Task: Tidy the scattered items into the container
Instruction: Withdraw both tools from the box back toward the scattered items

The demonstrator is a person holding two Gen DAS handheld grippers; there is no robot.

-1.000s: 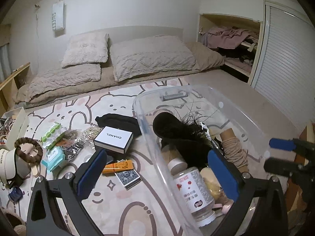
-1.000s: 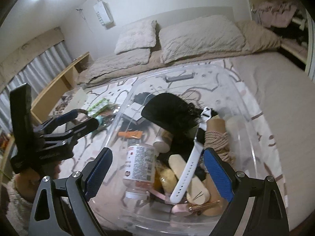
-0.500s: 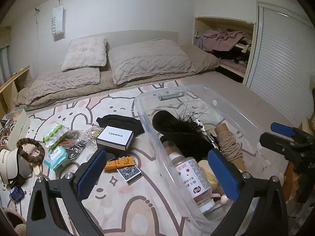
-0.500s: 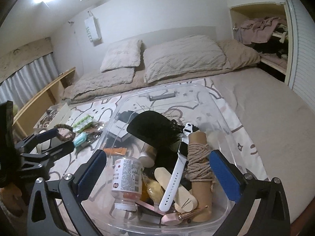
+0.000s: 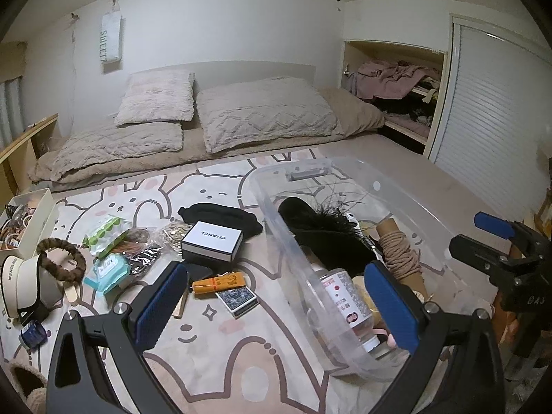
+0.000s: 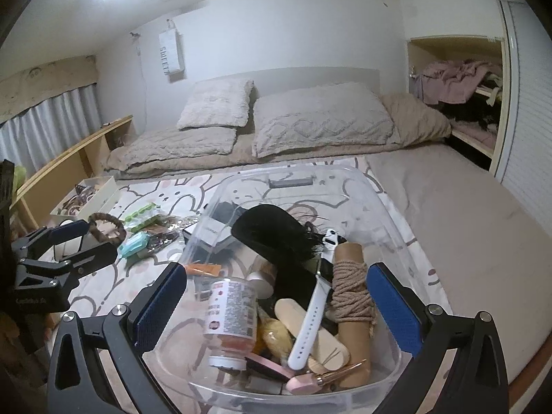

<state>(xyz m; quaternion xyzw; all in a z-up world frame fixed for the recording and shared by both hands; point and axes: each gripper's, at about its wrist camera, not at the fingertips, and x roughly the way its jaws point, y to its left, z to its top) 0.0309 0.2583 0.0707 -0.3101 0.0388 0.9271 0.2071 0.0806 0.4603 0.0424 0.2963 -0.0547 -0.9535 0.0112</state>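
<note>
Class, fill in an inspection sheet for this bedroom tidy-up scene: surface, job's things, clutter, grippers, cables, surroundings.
Surface: bunny-print blanket on a bed.
Job's things: clear container part filled, holding a white watch and a rope spool; white box, orange tube and card deck lie outside.
Clutter: brown scrunchie, teal pack.
Grippers: left gripper open, empty; right gripper open, empty.
Cables: nothing seen.
Surroundings: pillows, closet shelves.

place: home bedroom | evidence: pillows (image 5: 265, 114) on low bed (image 6: 448, 207), probably closet (image 5: 396, 96) with clothes
</note>
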